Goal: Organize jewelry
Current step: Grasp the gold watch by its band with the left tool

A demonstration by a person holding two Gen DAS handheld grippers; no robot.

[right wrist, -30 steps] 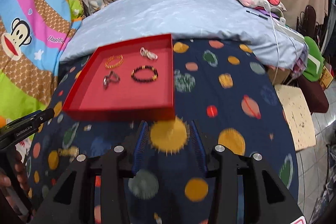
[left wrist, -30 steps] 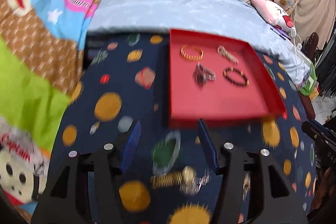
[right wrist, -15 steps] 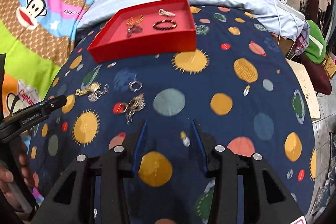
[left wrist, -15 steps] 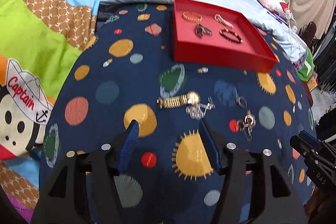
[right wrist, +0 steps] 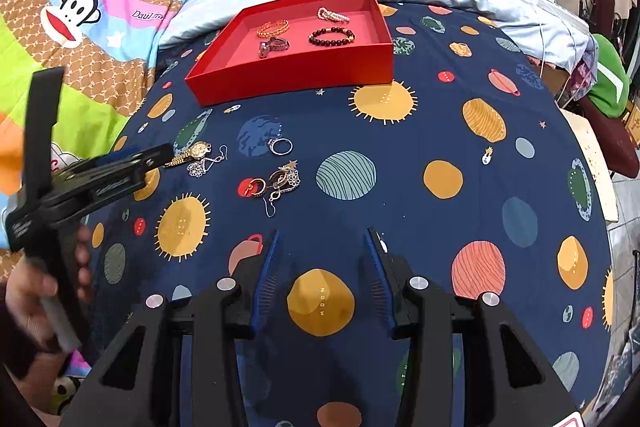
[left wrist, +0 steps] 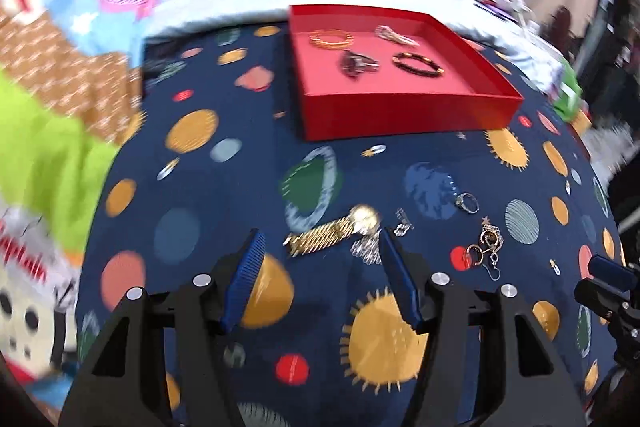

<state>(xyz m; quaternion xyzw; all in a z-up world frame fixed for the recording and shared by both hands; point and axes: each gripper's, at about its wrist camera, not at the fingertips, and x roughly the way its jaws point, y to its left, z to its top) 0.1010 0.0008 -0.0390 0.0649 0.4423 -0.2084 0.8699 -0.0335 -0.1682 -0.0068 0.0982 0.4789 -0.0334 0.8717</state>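
so your left tool point(left wrist: 320, 247) hangs part open and empty just short of the gold watch point(left wrist: 334, 231) on the bed, well short of the red tray point(left wrist: 408, 115) — take its stiff round case; the link band is slippery. right tool point(right wrist: 320, 247) is part open, empty.

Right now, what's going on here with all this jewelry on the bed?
A person is sorting jewelry with two handheld grippers. The red tray already holds four pieces, including a dark beaded bracelet. On the planet-print sheet, a gold watch, a ring and a cluster of earrings are not yet put away. The left gripper, open, hangs over the watch; the right gripper is open and empty.
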